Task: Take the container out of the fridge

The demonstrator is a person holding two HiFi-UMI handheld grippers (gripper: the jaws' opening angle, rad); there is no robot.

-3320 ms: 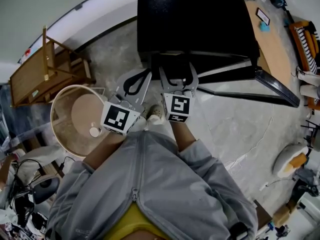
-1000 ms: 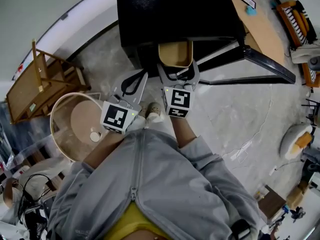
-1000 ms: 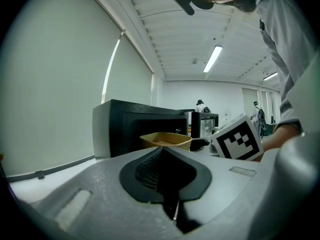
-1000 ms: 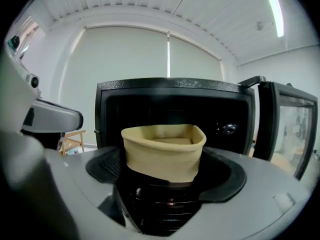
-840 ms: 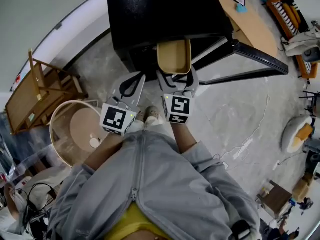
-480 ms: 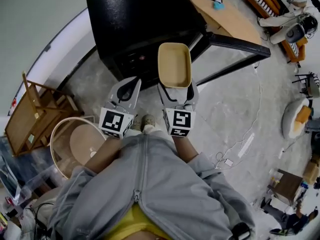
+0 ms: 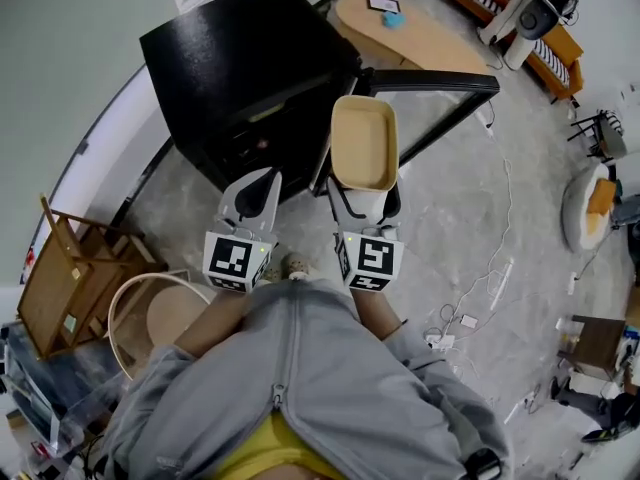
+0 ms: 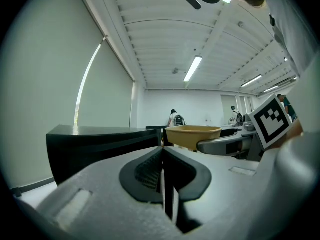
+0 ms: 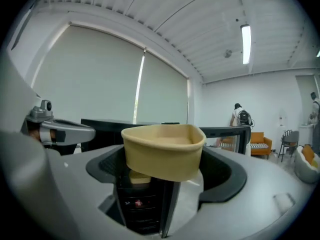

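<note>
Clamping the tan, round-cornered plastic container (image 7: 364,140) by its near end, the right gripper (image 7: 366,194) held it in the air outside the black box-shaped fridge (image 7: 240,68); the left gripper (image 7: 257,188) hung alongside, jaws pressed together, empty.

Hiding the near end of the container (image 7: 364,140) beneath the right gripper (image 7: 366,198) in the head view. Masking the contact point behind the container's wall in the right gripper view. Leaving the fridge (image 7: 240,63) interior too dark to read, distant people (image 8: 175,118) too small.
</note>
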